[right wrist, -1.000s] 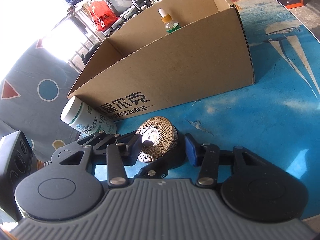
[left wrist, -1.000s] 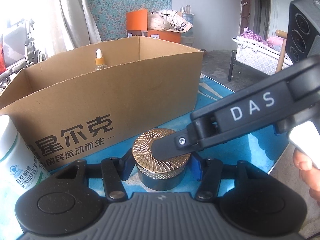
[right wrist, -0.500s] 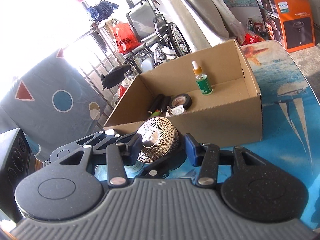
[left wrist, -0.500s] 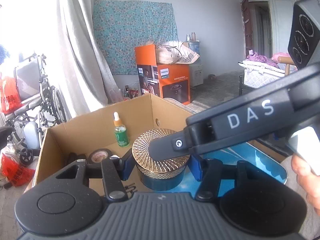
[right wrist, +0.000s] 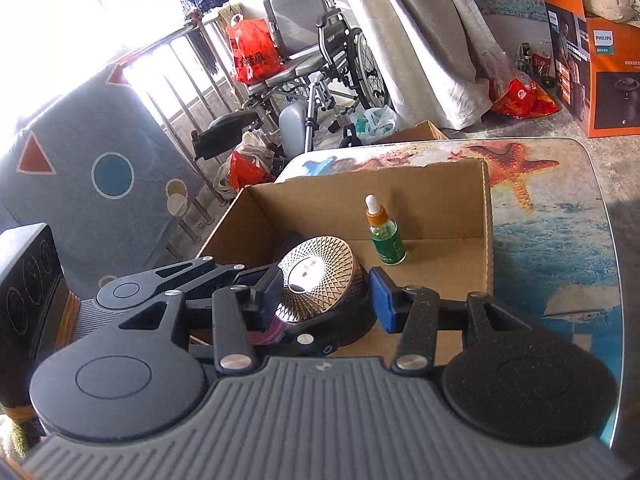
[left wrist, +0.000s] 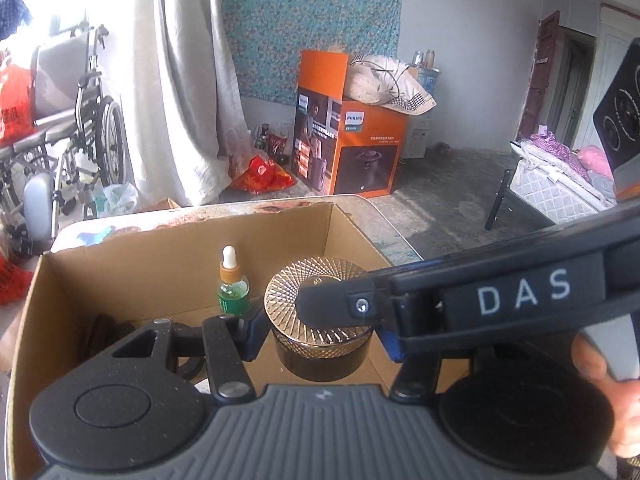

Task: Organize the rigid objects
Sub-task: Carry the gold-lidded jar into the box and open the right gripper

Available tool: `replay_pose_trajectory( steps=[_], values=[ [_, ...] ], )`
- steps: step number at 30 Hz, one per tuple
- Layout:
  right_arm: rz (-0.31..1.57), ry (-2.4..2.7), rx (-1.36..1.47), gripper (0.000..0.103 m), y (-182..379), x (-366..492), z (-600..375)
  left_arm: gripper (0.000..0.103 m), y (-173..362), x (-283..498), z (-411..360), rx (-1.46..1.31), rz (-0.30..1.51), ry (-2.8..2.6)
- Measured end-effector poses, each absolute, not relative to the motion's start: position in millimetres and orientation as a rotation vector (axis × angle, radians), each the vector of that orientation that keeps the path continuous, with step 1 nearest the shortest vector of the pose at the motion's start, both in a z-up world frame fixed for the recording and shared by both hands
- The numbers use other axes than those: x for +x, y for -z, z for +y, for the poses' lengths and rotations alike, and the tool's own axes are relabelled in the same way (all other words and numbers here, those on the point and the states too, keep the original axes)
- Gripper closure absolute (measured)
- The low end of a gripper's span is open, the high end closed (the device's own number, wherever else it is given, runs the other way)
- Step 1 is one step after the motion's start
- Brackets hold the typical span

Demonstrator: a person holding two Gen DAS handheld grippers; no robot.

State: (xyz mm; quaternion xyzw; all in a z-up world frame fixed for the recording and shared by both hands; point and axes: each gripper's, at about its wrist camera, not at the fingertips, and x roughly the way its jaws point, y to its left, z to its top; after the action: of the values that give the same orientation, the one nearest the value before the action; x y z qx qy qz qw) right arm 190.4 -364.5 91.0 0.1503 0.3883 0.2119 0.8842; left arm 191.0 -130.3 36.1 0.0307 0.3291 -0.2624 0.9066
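A round dark jar with a gold patterned lid (left wrist: 280, 300) (right wrist: 320, 280) hangs in the air over the open cardboard box (left wrist: 140, 272) (right wrist: 320, 200). My left gripper (left wrist: 320, 338) is shut on the jar's sides. My right gripper (right wrist: 320, 292) is shut on it too; one of its fingers (left wrist: 520, 296), marked DAS, lies across the lid. Seen from the right wrist, the left gripper's body (right wrist: 132, 292) sits at the left. Inside the box a green dropper bottle (left wrist: 233, 292) (right wrist: 386, 240) stands upright near the far wall.
Dark items (left wrist: 104, 332) lie in the box's left end. The box rests on a table with a sea print (right wrist: 552, 240). A person's hand (left wrist: 600, 380) is at the right. On the floor beyond are a wheelchair (left wrist: 72, 120), an orange carton (left wrist: 352, 148) and a bed (left wrist: 560, 176).
Both grippers have risen with the jar from the tabletop in front of the box to above its opening. The white bottle beside the box has dropped out of view.
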Motion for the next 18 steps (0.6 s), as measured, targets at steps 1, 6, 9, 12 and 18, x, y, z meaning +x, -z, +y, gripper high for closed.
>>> replay_pose_trajectory(
  steps=[1,6,9,12,18],
  values=[
    [0.833,-0.439,0.311,0.057,-86,203,-366,0.046,-31,201,-133,0.053,0.700,0.539],
    [0.915,-0.431,0.272,0.056,-67,253,-371,0.046,-13,246,-141,0.007,0.801,0.524],
    [0.943,-0.426,0.230,0.056,-58,276,-369,0.046,-5,265,-146,-0.017,0.847,0.518],
    [0.961,-0.430,0.221,0.056,-53,293,-371,0.046,0,278,-149,-0.029,0.874,0.506],
    [0.975,-0.429,0.195,0.058,-43,313,-372,0.046,11,298,-151,-0.101,0.961,0.505]
  ],
)
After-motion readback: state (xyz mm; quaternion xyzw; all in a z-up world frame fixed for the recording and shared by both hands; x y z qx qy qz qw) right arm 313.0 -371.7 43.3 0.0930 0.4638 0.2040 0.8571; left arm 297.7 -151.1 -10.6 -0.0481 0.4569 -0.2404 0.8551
